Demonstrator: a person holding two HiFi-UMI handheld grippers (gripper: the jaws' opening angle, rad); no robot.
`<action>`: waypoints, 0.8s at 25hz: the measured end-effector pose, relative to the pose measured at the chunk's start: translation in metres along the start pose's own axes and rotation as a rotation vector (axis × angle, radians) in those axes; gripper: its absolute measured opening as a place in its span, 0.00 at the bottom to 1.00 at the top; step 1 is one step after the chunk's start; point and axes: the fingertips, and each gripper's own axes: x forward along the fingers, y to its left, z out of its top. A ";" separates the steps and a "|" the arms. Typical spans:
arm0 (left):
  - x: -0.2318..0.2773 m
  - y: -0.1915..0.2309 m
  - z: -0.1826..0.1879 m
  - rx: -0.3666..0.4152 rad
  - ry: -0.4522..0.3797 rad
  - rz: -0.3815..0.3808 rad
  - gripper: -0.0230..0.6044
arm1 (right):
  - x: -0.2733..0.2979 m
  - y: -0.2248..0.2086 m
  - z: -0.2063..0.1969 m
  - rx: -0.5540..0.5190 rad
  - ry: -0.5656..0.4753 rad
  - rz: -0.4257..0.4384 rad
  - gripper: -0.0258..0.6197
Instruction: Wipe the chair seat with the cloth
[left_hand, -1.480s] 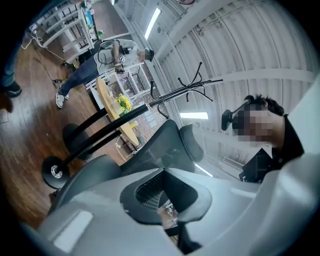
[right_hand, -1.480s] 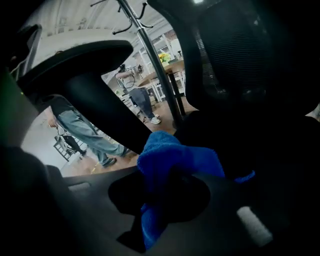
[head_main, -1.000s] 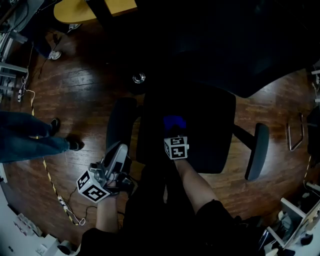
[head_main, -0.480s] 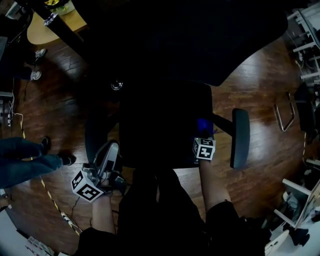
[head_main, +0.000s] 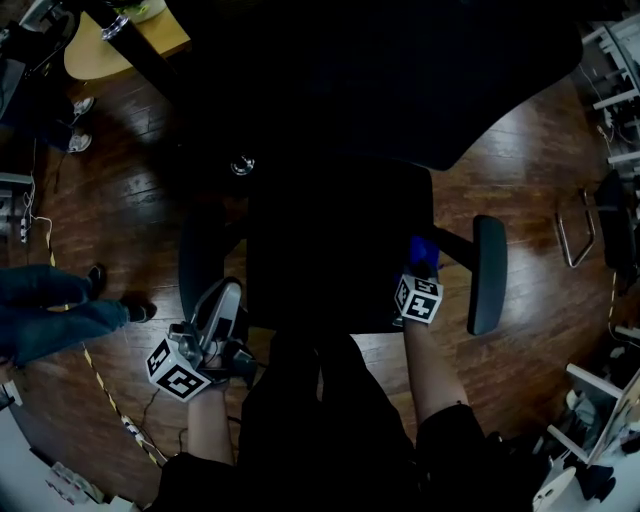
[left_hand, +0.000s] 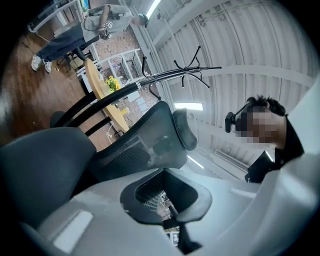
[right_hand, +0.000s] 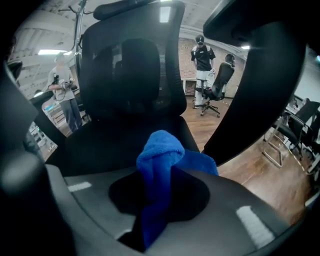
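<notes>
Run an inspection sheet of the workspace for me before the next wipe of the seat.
Surface: black office chair seat; too dark to judge dirt or streaks.
Job's things: bunched blue microfibre cloth, at the seat's right edge beside the black right armrest.
Clutter: nothing seen on the seat.
Grippers: right gripper shut on the cloth; left gripper shut with nothing between its jaws, held off the seat's front left corner.
Cables: thin yellow-and-dark cable on the brown wooden floor, to the left.
Surroundings: a bystander's blue jeans leg at left; round light wooden table at top left; bent metal chair frame at right.
</notes>
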 end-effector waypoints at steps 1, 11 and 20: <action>-0.003 0.000 0.001 0.001 -0.006 0.003 0.02 | -0.001 0.010 0.001 0.029 -0.013 0.008 0.14; -0.039 -0.002 0.021 0.028 -0.088 0.054 0.02 | -0.006 0.261 -0.030 -0.023 0.075 0.445 0.14; -0.071 -0.001 0.028 0.036 -0.132 0.107 0.02 | -0.026 0.396 -0.071 -0.253 0.161 0.696 0.14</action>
